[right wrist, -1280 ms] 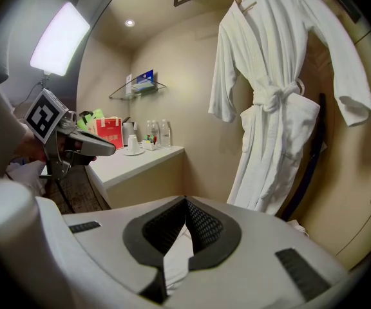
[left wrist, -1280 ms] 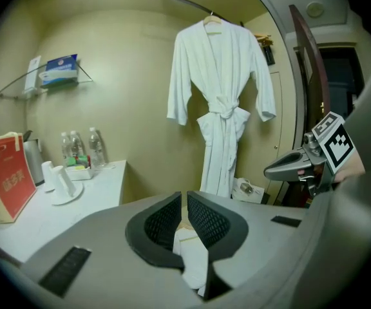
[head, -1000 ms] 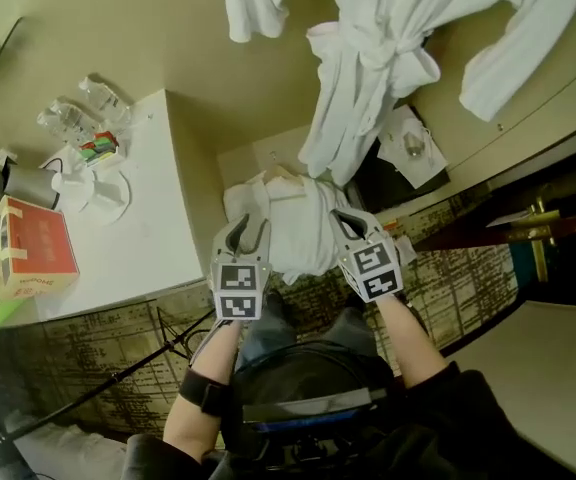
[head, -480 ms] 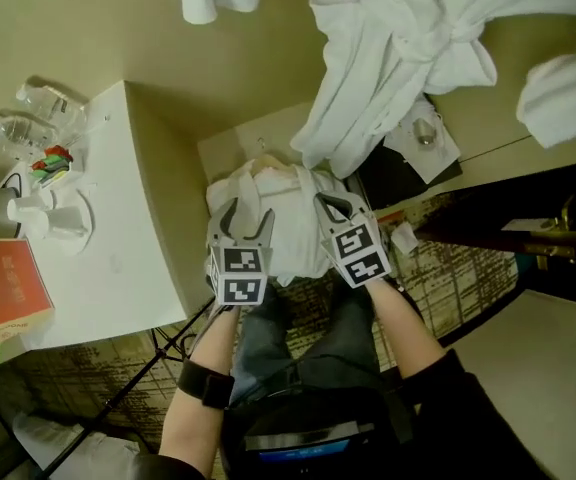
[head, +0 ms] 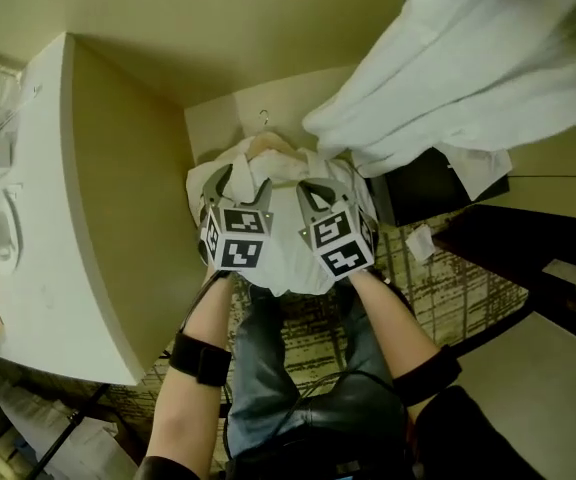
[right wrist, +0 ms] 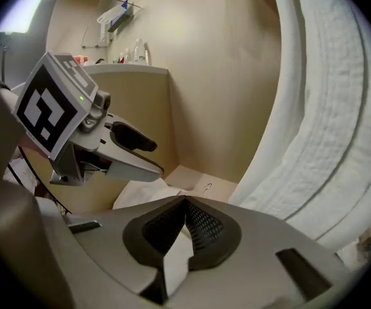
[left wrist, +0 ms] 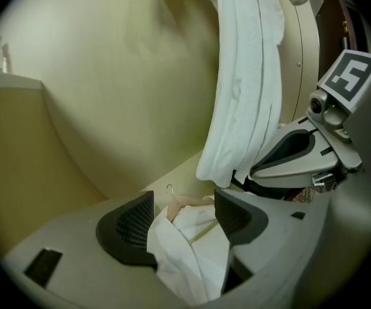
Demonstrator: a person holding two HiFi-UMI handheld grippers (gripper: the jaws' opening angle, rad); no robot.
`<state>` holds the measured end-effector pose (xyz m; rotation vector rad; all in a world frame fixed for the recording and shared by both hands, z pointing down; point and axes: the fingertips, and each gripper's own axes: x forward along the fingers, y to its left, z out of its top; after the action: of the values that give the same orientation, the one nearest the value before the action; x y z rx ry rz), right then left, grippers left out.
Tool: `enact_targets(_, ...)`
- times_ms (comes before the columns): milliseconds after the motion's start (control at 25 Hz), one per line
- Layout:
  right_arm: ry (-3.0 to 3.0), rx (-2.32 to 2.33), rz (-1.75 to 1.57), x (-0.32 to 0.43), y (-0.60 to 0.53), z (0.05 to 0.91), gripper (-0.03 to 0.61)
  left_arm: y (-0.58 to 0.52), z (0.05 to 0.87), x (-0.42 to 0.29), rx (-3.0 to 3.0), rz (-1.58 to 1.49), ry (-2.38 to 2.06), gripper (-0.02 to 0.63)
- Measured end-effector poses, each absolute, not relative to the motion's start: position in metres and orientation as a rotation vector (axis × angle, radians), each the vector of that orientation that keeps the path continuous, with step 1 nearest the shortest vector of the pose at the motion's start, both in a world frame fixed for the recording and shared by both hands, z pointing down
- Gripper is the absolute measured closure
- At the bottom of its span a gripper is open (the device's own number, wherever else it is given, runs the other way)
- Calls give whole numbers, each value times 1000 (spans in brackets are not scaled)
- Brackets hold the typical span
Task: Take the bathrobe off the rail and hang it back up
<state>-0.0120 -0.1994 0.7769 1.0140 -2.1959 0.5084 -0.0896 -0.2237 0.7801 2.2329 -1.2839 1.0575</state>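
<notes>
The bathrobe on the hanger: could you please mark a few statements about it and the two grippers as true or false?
1. The right gripper is shut on the bathrobe. True.
2. The left gripper is clamped tight on the bathrobe. False: its jaws have just been opening and stand apart, with the cloth between them.
3. A second robe hangs above at the right. True.
4. The hanger is hooked onto a rail. False: its hook is free, near the wall.

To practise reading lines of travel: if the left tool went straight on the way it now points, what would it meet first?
Probably the white bathrobe on its hanger, already lying between the jaws of the left tool, which have just been opening.
</notes>
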Motion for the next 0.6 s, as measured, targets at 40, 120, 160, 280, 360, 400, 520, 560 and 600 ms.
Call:
enact_targets(40,-2197,1002,506,-14,-204,791,560,-229,796,-87,2236,1064,-1260,316)
enact_targets(120,-2199,981,500,-19,-211,817,560,-239,827,-84,2241,1090,-1224,314)
enact_targets(160,-2199,977,502,-21,-215,829,560,-245,841,-84,2243,1112,-1213,313)
enact_targets(280,-2195,984,518,-24,-225,861,560,-263,882,-88,2247,1213,-1171,308)
enact_targets(360,-2186,987,515,-24,-232,877,560,-277,905,-91,2254,1293,-1129,305)
enact_targets(400,-2184,988,515,-24,-235,884,560,-284,915,-90,2261,1331,-1105,304)
enact_targets(520,-2191,997,532,-26,-239,901,560,-304,945,-87,2276,1433,-1004,304)
enact_targets(560,-2194,1001,539,-27,-240,907,560,-308,957,-86,2271,1463,-957,304)
enact_targets(600,-2197,1003,544,-27,-240,912,559,-311,969,-85,2263,1490,-912,304)
